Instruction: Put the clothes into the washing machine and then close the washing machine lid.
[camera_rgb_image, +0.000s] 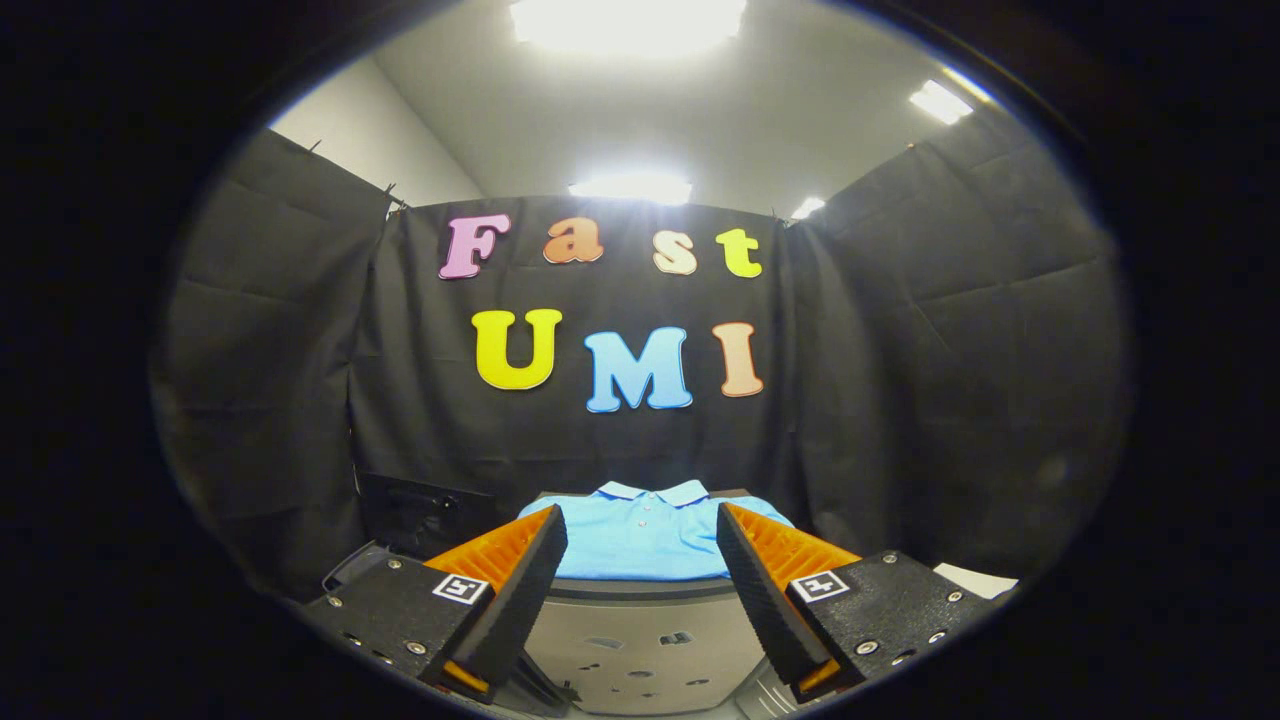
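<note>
A light blue polo shirt (645, 535) lies folded flat, collar toward the booth's black cloth wall, with a buttoned placket down its middle; it rests just beyond the washing machine drum (650, 650), whose grey perforated wall shows below the shirt; the gripper (642, 550) hangs above that drum, jaws spread wide and holding nothing, the shirt seen between them; the orange-backed fingers (520, 570) cover the shirt's sleeves; the drum's lower part is cut off.

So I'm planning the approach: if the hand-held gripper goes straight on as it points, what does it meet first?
Probably the blue polo shirt, lying folded just beyond the open fingers of the hand-held gripper. Depth is unclear.
</note>
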